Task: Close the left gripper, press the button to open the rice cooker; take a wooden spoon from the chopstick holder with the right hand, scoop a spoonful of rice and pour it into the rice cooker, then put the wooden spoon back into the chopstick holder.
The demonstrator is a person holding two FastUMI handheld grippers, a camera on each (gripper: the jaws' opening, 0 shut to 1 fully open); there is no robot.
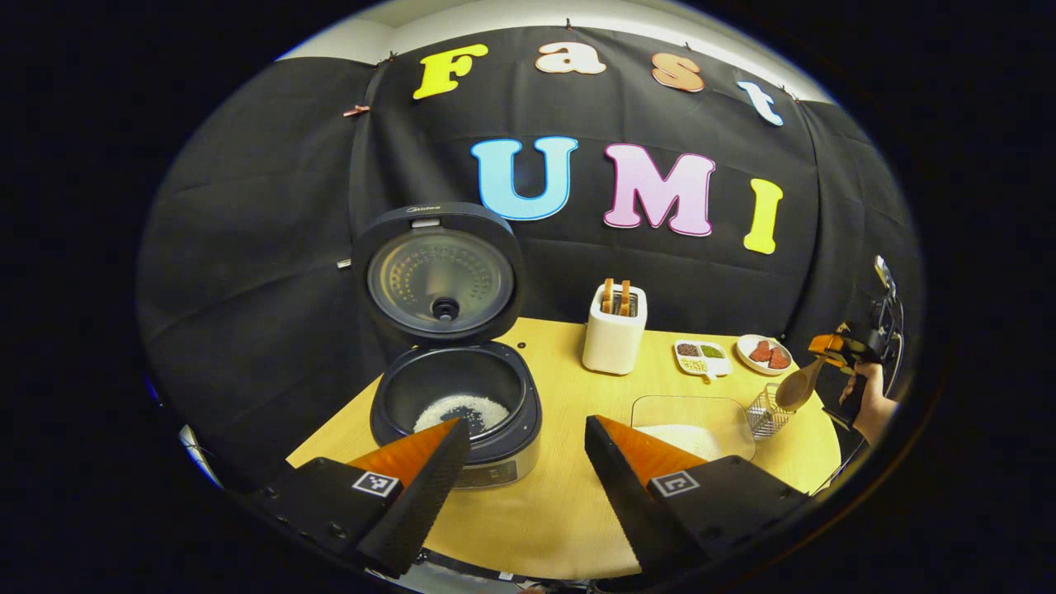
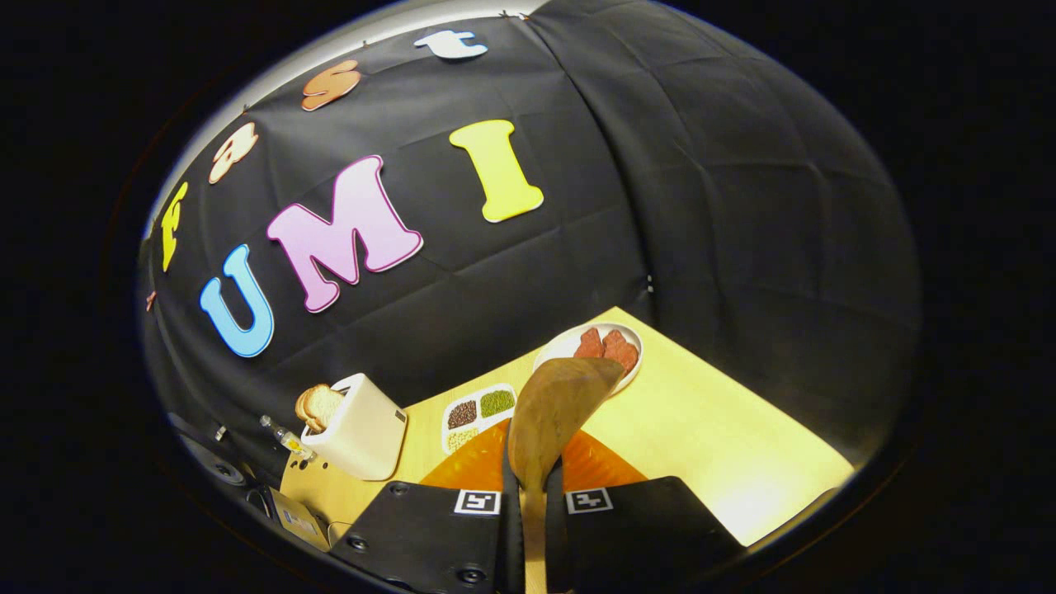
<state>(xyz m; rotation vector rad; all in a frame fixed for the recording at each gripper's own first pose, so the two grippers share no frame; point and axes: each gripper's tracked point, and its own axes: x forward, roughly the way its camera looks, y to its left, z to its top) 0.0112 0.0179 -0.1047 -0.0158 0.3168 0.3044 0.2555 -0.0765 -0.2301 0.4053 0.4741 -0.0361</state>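
Note:
The rice cooker [image 1: 456, 412] stands open on the left of the wooden table, its lid [image 1: 441, 280] upright and some white rice in the pot. My left gripper [image 1: 524, 425] hovers open in front of it, holding nothing. At the far right, a hand holds my right gripper [image 1: 841, 351], shut on the handle of the wooden spoon [image 1: 799, 386]. The spoon's bowl hangs just above the wire chopstick holder [image 1: 767, 412]. In the right gripper view the spoon [image 2: 557, 404] sticks out from between the fingers of the right gripper [image 2: 532, 474], its bowl looking empty.
A clear container of rice [image 1: 689, 425] sits beside the chopstick holder. Behind it stand a white toaster [image 1: 615, 330] with bread, a compartment dish of grains [image 1: 703, 356] and a plate [image 1: 765, 363] with red pieces. The table's right edge [image 2: 792, 487] lies close to the right gripper.

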